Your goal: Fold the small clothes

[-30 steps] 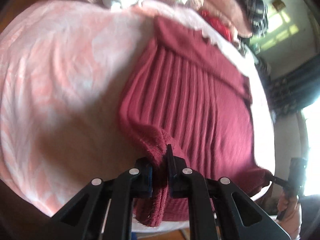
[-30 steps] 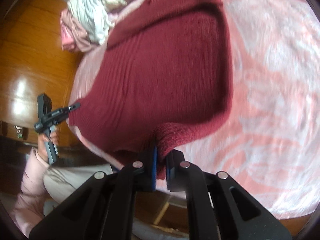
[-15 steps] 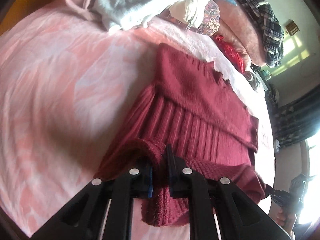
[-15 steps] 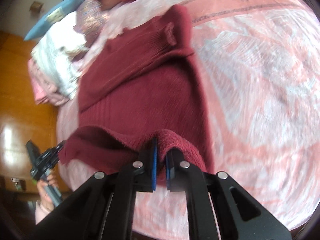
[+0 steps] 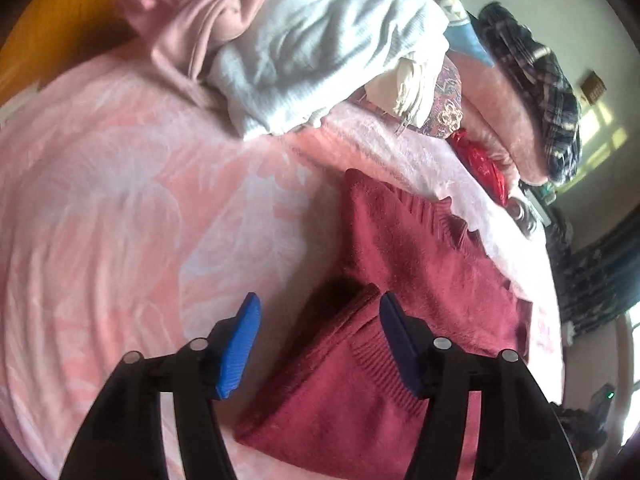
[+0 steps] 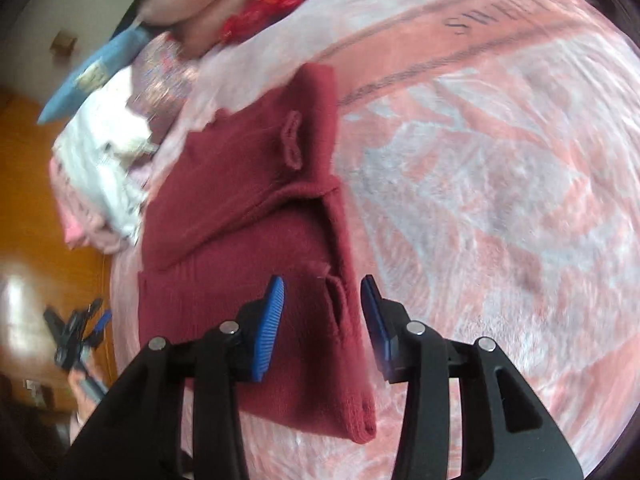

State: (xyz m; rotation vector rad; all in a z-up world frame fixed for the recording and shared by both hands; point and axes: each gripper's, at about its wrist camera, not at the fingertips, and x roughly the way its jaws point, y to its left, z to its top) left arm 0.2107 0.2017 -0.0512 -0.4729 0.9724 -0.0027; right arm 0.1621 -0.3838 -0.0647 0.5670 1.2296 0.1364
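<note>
A dark red knit sweater (image 5: 404, 300) lies folded over on itself on the pink patterned bedspread (image 5: 120, 220). My left gripper (image 5: 318, 312) is open and empty, its jaws spread over the folded edge at the sweater's left side. In the right wrist view the sweater (image 6: 256, 208) lies flat with its hem doubled up over the body. My right gripper (image 6: 323, 300) is open and empty, its jaws on either side of the sweater's right edge. The left gripper (image 6: 80, 328) also shows there, small, at the far left.
A heap of clothes lies at the head of the bed: pale grey top (image 5: 320, 52), pink garments (image 5: 208, 12), plaid cloth (image 5: 544, 92), red item (image 5: 484, 168). White clothes (image 6: 104, 160) and a blue item (image 6: 96, 76) sit left of the sweater. Orange wooden floor (image 6: 28, 184) lies beyond the bed edge.
Both grippers carried the sweater's hem up over its body, then opened and let go. The sweater now lies folded in half on the bedspread.
</note>
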